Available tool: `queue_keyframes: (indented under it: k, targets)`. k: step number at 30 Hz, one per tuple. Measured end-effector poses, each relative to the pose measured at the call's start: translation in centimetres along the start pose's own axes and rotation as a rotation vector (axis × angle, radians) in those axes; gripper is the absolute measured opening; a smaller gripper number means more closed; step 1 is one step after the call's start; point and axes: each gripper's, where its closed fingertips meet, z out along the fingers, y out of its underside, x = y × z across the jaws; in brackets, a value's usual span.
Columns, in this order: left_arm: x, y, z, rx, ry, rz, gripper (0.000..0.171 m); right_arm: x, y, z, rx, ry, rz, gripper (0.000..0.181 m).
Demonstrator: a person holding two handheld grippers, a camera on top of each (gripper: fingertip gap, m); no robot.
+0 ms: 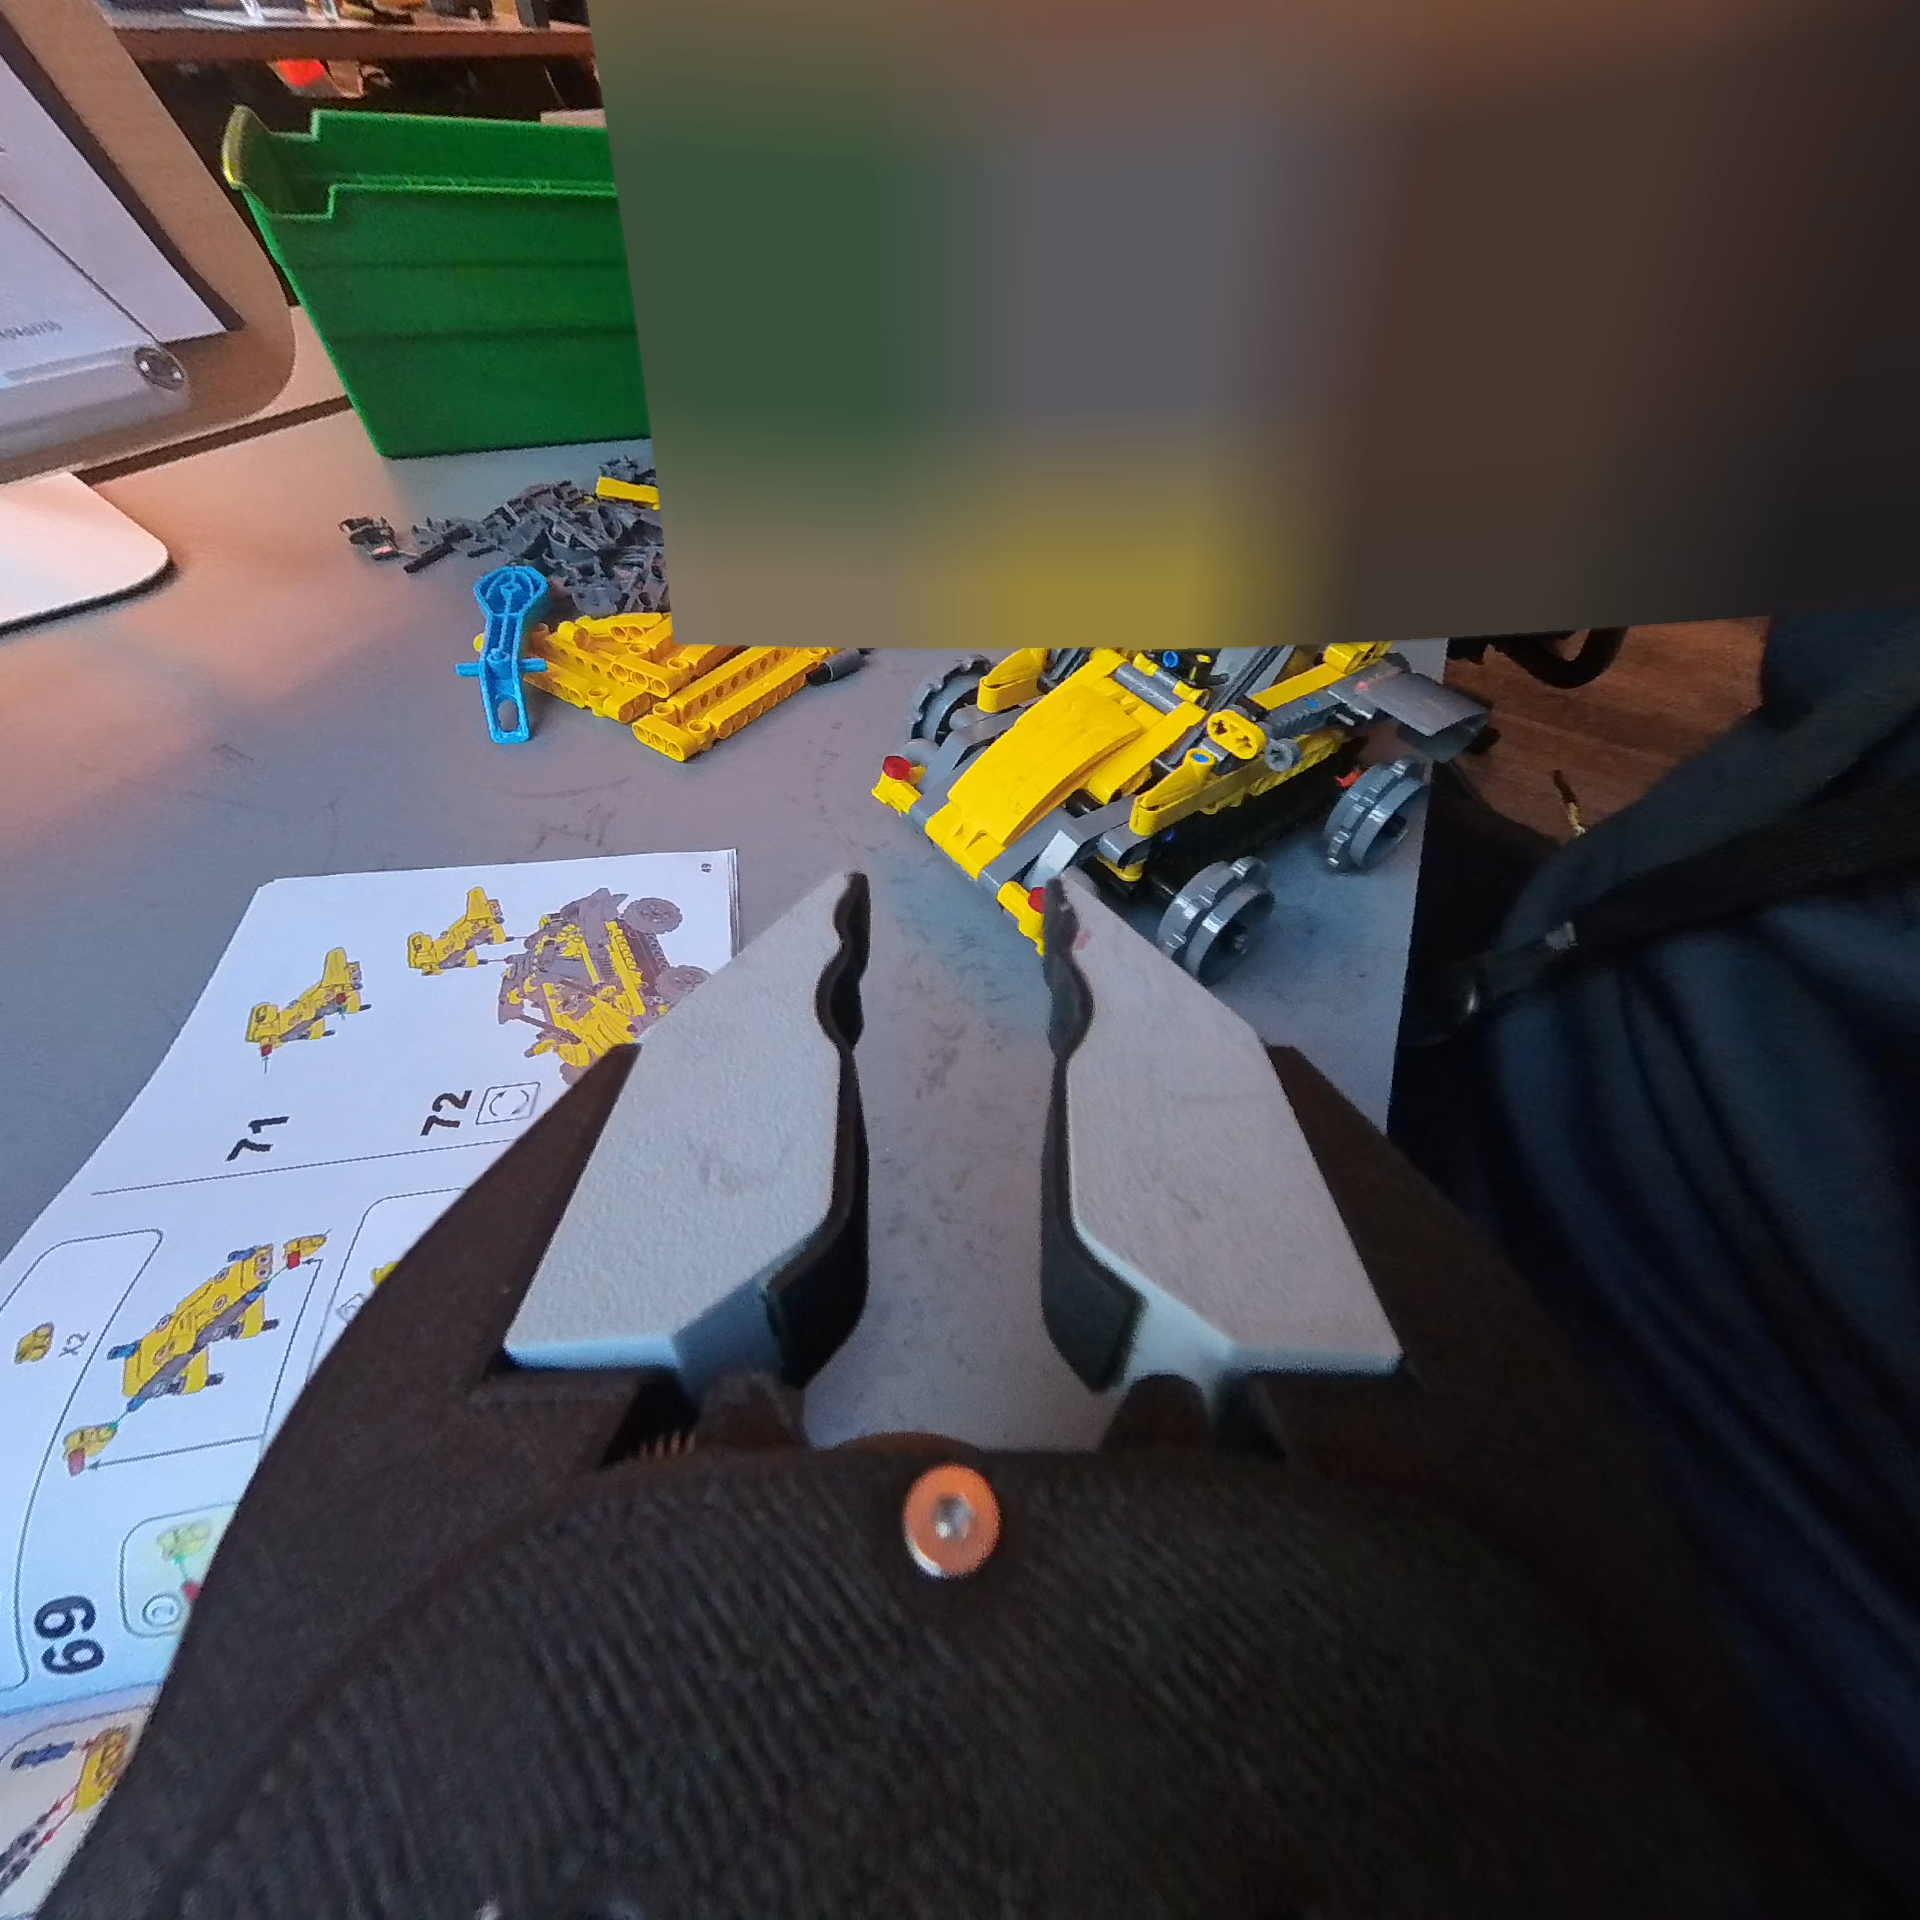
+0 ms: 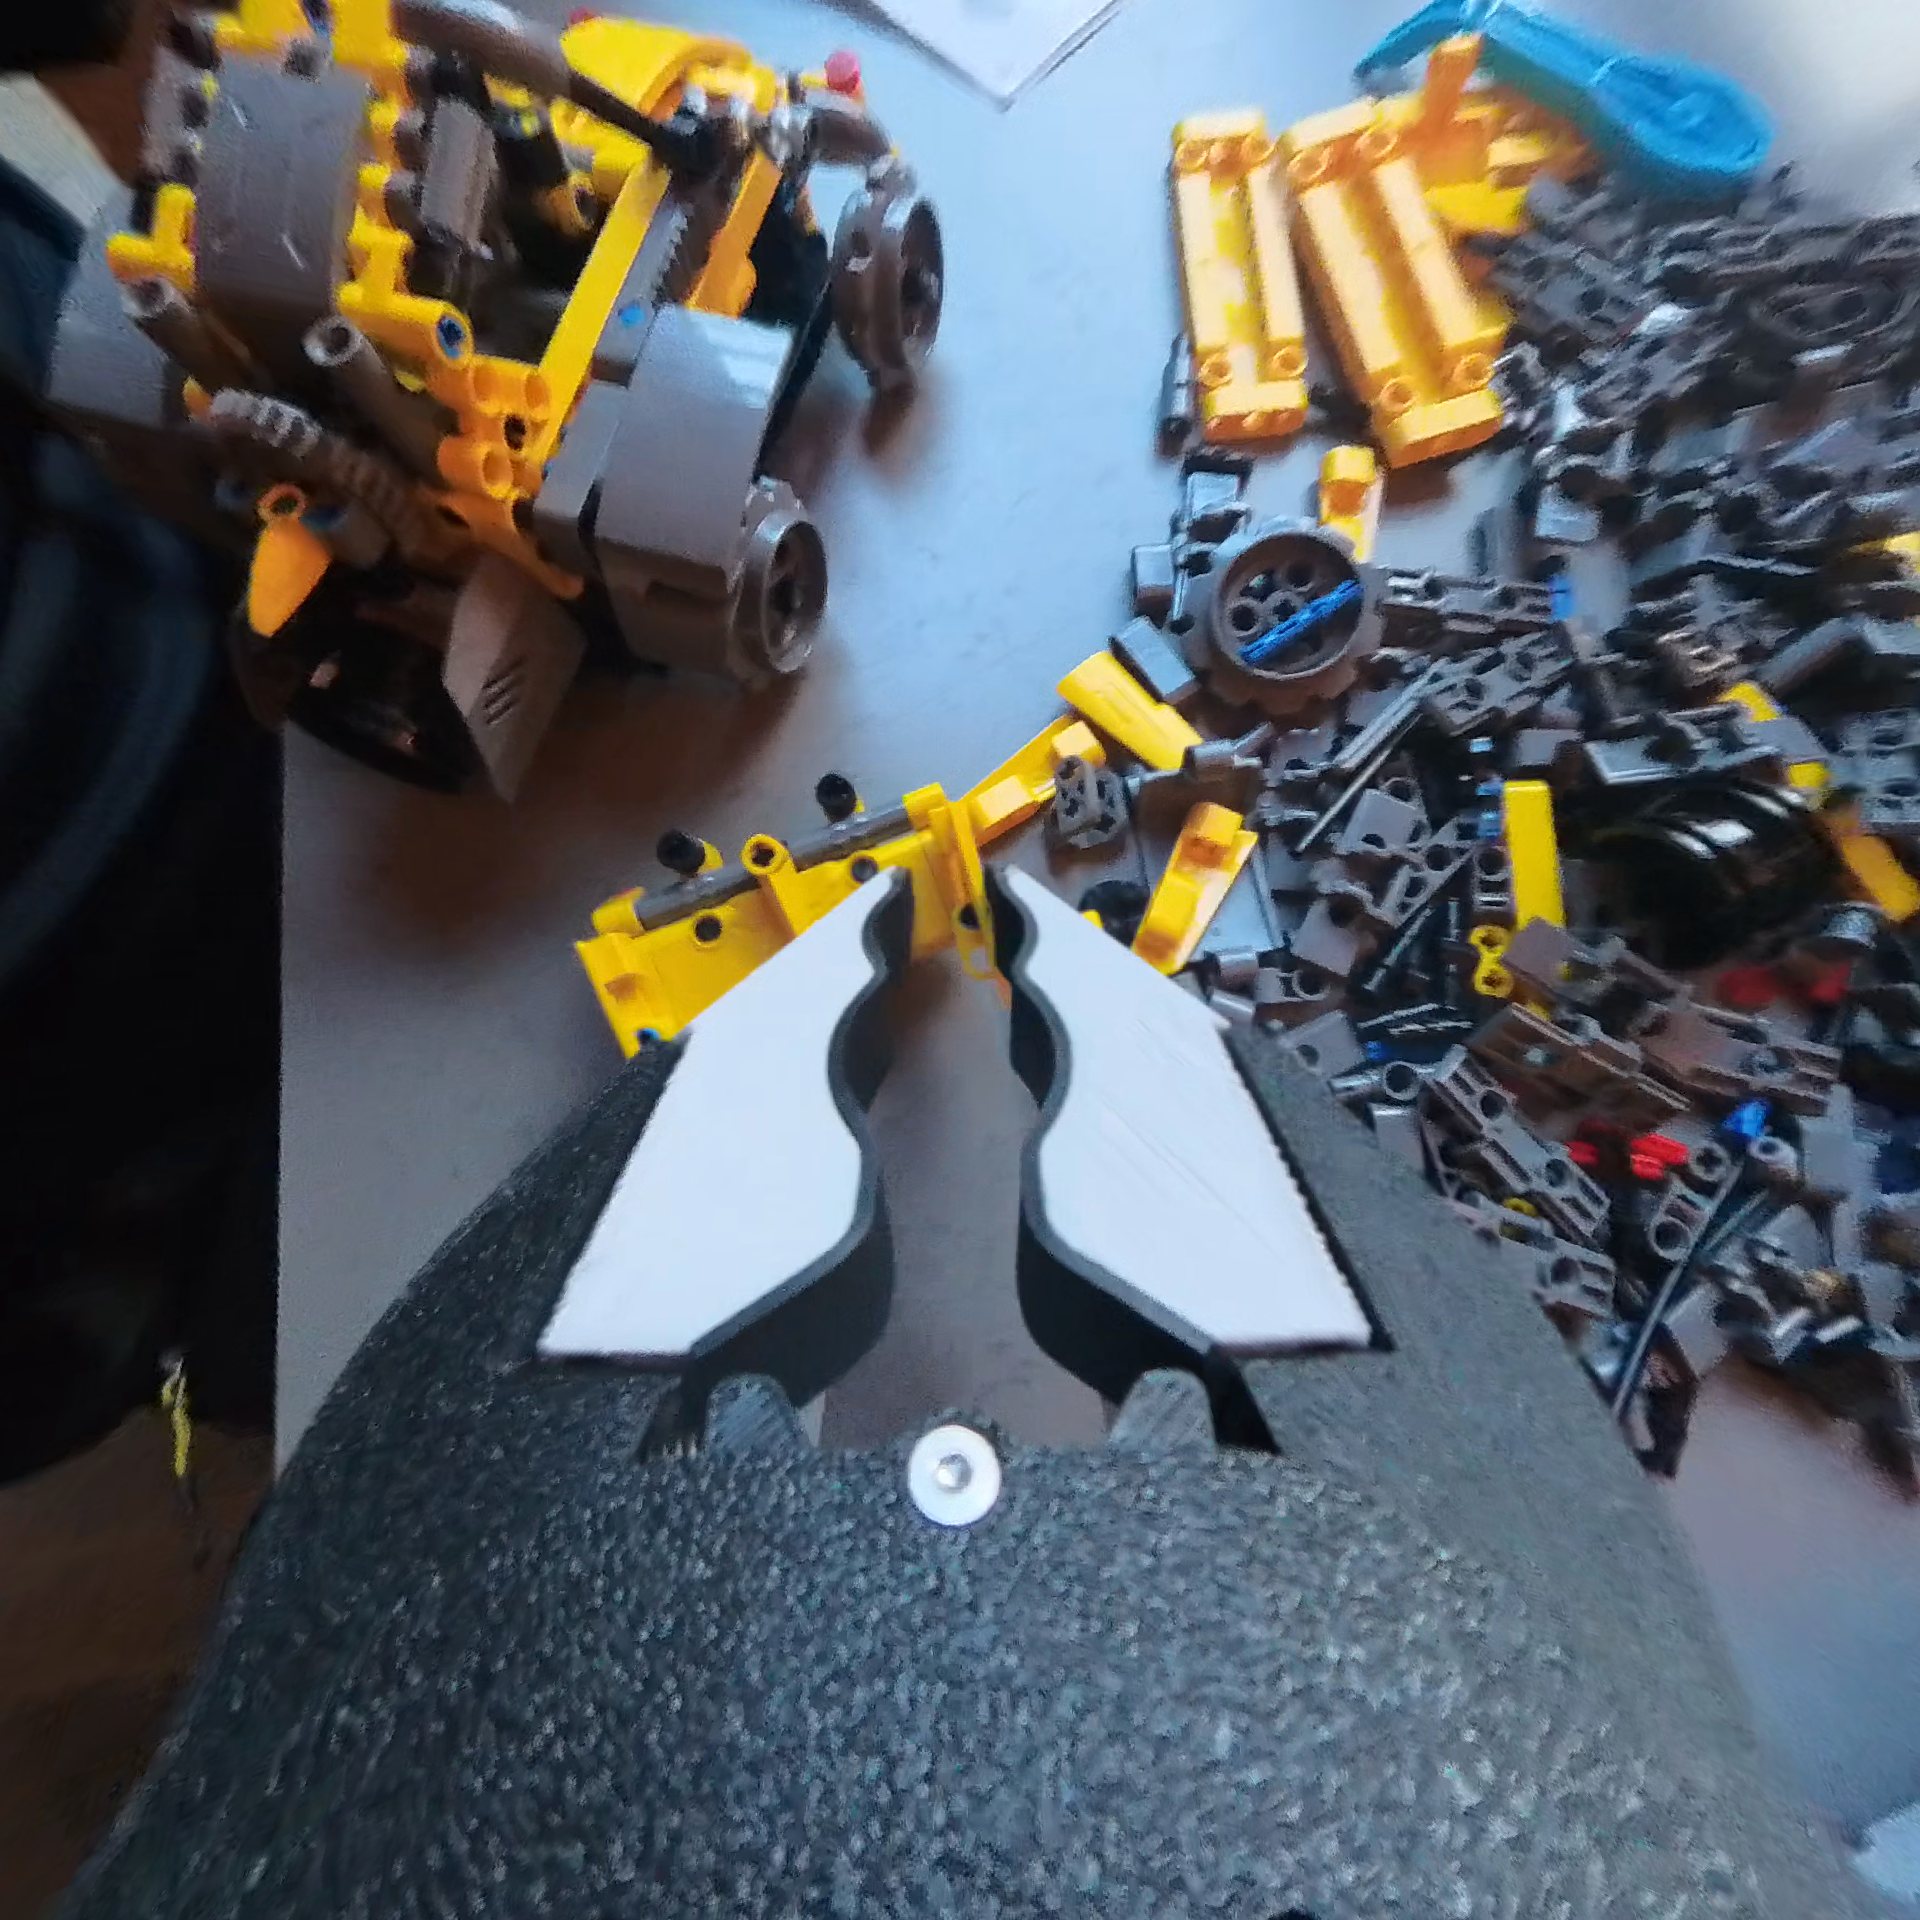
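My left gripper (image 1: 954, 902) is open and empty, held over bare grey table (image 1: 312, 769). A partly built yellow and grey brick vehicle (image 1: 1132, 790) stands just beyond its right fingertip. My right gripper (image 2: 948, 883) is closed on a yellow sub-assembly (image 2: 769, 894) with a dark axle and black pins, which lies at the edge of the loose parts. An upright yellow piece of it fills the gap between the fingertips. The vehicle also shows in the right wrist view (image 2: 468, 364), at the upper left of the gripper.
An open instruction booklet (image 1: 364, 1091) lies left of the left gripper. A blue tool (image 1: 506, 655), yellow beams (image 1: 686, 675), a green bin (image 1: 447, 281) and a monitor (image 1: 83, 260) are behind. A big pile of dark small parts (image 2: 1558, 831) fills the right. A dark bag (image 1: 1714, 1143) hangs off the table's right edge. Left tips to right tips: about 25 centimeters.
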Motion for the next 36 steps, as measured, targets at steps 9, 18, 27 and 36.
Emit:
queue_keyframes:
  k: [9,18,27,36]
  targets:
    - [2.3,-0.3,3.7,-0.071,0.069,-0.071,0.024,0.8,-2.5,-3.8,0.247,0.042,0.148,0.006]
    - [10.4,-8.6,10.0,-0.030,0.359,-0.224,0.025,-5.9,-12.0,-11.8,0.741,0.192,-0.204,0.005]
    - [15.9,-12.9,8.9,-0.003,0.978,-0.240,0.038,-13.6,-14.7,-8.8,0.360,0.541,-0.789,0.005]
    - [16.9,-12.6,9.8,-0.038,1.154,-0.188,0.046,-14.2,-12.7,-7.8,0.276,0.580,-0.863,0.005]
